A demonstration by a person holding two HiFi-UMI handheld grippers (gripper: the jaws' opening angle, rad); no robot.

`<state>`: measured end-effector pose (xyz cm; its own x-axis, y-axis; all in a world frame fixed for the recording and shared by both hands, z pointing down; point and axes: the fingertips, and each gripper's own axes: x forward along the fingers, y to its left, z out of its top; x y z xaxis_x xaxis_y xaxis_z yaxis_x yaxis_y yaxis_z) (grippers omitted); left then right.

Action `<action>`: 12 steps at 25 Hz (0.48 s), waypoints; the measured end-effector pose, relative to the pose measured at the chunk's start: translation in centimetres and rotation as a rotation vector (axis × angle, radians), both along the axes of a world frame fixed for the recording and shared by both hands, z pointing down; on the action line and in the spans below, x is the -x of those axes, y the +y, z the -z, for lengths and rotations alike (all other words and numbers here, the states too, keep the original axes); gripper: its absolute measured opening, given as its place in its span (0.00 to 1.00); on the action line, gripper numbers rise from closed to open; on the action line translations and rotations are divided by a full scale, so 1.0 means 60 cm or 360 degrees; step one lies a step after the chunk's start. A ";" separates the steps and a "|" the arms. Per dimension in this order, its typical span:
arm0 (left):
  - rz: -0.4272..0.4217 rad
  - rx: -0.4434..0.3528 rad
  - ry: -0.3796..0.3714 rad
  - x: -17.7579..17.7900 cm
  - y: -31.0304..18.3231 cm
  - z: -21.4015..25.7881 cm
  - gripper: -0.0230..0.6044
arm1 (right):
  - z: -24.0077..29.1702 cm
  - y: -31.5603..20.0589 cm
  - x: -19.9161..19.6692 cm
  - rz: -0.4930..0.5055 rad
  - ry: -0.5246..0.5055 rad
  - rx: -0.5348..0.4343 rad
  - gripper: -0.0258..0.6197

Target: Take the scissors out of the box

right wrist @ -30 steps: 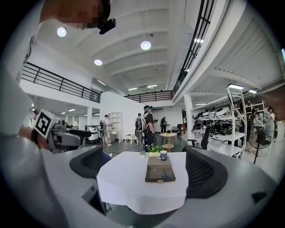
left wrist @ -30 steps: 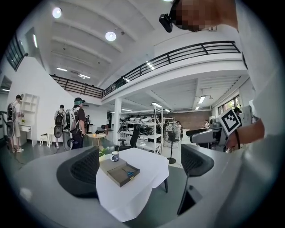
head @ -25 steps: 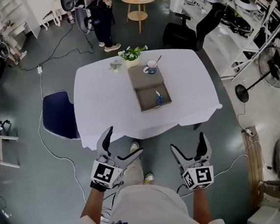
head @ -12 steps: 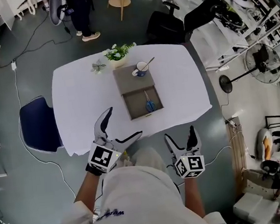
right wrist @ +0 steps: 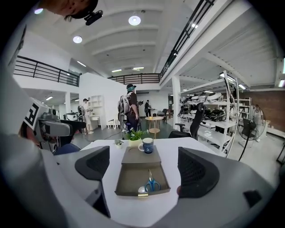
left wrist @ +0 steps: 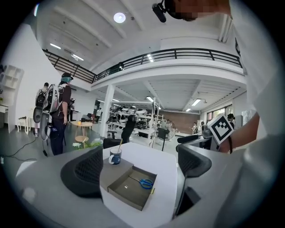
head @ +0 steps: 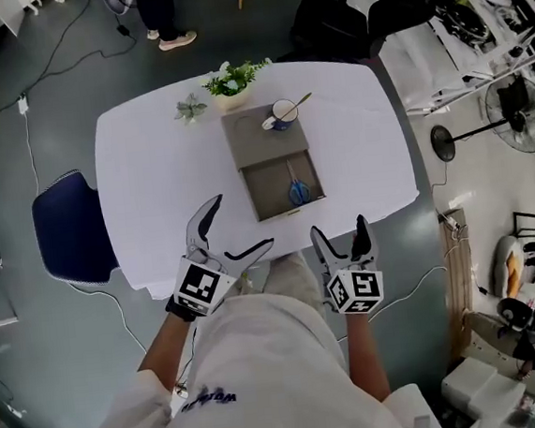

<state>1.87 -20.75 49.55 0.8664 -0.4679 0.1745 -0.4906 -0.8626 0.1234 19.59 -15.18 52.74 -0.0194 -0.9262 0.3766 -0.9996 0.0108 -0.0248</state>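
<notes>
Left gripper (head: 240, 223) and right gripper (head: 339, 227) held open and empty at the white bench's (head: 151, 172) edge.
Blue-handled metal scissors (head: 297, 188) lie flat in the open grey box (head: 266, 176); both grippers' jaws have just been closing slightly.

Open from above into the near half of the box (head: 269, 185), past low walls only. Bare bench (head: 160, 172) left, right and in front of it. Blocked farther back by a mug (head: 283, 115) on the box's covered half and a plant (head: 231, 78) behind. Hemmed at the bench's left edge by a blue chair (head: 66, 228).
</notes>
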 end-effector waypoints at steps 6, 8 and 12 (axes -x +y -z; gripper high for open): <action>0.0026 0.0028 -0.0003 -0.014 -0.019 -0.016 0.87 | -0.015 -0.017 -0.020 0.0018 0.0043 0.0035 0.78; 0.0018 0.0024 -0.0015 -0.021 -0.025 -0.019 0.87 | -0.023 -0.023 -0.026 0.0027 0.0052 0.0051 0.78; 0.0033 0.0045 -0.0025 -0.031 -0.034 -0.034 0.87 | -0.047 -0.041 -0.036 0.0053 0.0057 0.0093 0.77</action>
<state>3.75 -22.82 51.57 0.8536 -0.4806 0.2011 -0.5106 -0.8484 0.1398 21.73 -17.64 55.57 -0.0354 -0.9017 0.4310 -0.9990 0.0436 0.0092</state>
